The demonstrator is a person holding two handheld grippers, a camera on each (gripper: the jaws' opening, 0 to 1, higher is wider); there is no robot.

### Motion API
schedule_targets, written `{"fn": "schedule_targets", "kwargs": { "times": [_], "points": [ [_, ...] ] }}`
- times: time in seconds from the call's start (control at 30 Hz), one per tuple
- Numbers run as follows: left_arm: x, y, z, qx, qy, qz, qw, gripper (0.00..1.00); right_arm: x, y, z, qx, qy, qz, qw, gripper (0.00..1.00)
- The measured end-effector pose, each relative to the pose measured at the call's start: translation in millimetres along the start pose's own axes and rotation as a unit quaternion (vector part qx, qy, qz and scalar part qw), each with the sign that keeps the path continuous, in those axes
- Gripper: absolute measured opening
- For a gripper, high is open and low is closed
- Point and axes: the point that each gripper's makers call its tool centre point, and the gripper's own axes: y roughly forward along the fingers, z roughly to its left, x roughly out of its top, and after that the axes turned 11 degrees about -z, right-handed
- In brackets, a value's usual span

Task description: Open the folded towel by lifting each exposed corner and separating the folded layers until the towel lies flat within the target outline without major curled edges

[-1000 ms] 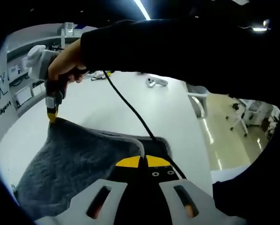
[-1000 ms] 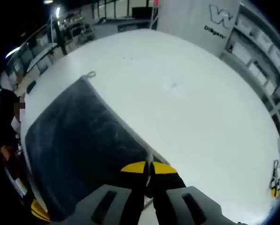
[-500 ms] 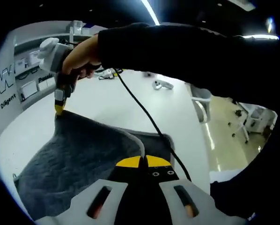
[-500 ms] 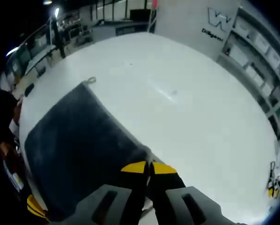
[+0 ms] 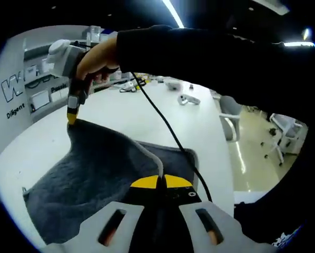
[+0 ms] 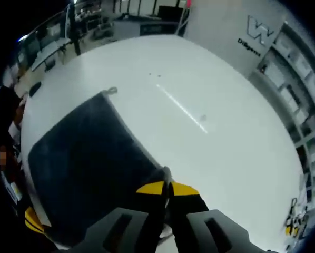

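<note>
A dark grey towel (image 5: 99, 174) hangs stretched above the white table (image 5: 110, 113) between both grippers. My left gripper (image 5: 161, 180) is shut on one corner of it, at the bottom of the left gripper view. The right gripper (image 5: 71, 117), held by a hand in a black sleeve, pinches the far corner at upper left there. In the right gripper view my right gripper (image 6: 166, 188) is shut on the towel (image 6: 84, 153) corner, and the cloth spreads away to the left over the table (image 6: 210, 137). The left gripper's yellow tips (image 6: 33, 221) show at lower left.
A black cable (image 5: 163, 126) runs from the right gripper across the towel. Small tools (image 5: 186, 99) lie on the far table. A chair (image 5: 228, 113) stands beside the table's right edge. Shelves (image 6: 284, 89) line the wall. A faint line (image 6: 181, 108) marks the tabletop.
Both grippers have kept hold of the towel corners and lifted it a little; the right gripper has moved slightly right and up in the left gripper view, and the cloth hangs more spread.
</note>
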Motion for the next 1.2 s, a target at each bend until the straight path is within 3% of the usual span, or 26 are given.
{"fn": "schedule_targets", "kwargs": {
  "times": [0.3, 0.67, 0.77, 0.97, 1.2],
  "points": [
    [8.1, -19.8, 6.8, 0.016, -0.009, -0.022, 0.9996, 0.00, 13.1, 3.6, 8.2, 0.001, -0.028, 0.019, 0.9994, 0.00],
    [0.6, -52.0, 18.3, 0.046, -0.040, -0.050, 0.9969, 0.00, 41.3, -6.8, 25.7, 0.013, -0.060, 0.033, 0.9976, 0.00],
    [1.4, -57.3, 17.3, 0.047, -0.048, -0.057, 0.9961, 0.00, 45.0, -7.9, 21.2, -0.001, -0.058, 0.039, 0.9976, 0.00],
    [7.7, -68.5, 23.9, 0.063, -0.035, -0.073, 0.9947, 0.00, 58.5, -5.2, 29.8, 0.002, -0.061, 0.035, 0.9975, 0.00],
    [6.6, -89.9, 39.9, 0.087, -0.041, -0.085, 0.9917, 0.00, 90.4, 0.1, 46.1, 0.007, -0.077, 0.024, 0.9967, 0.00]
  ]
}}
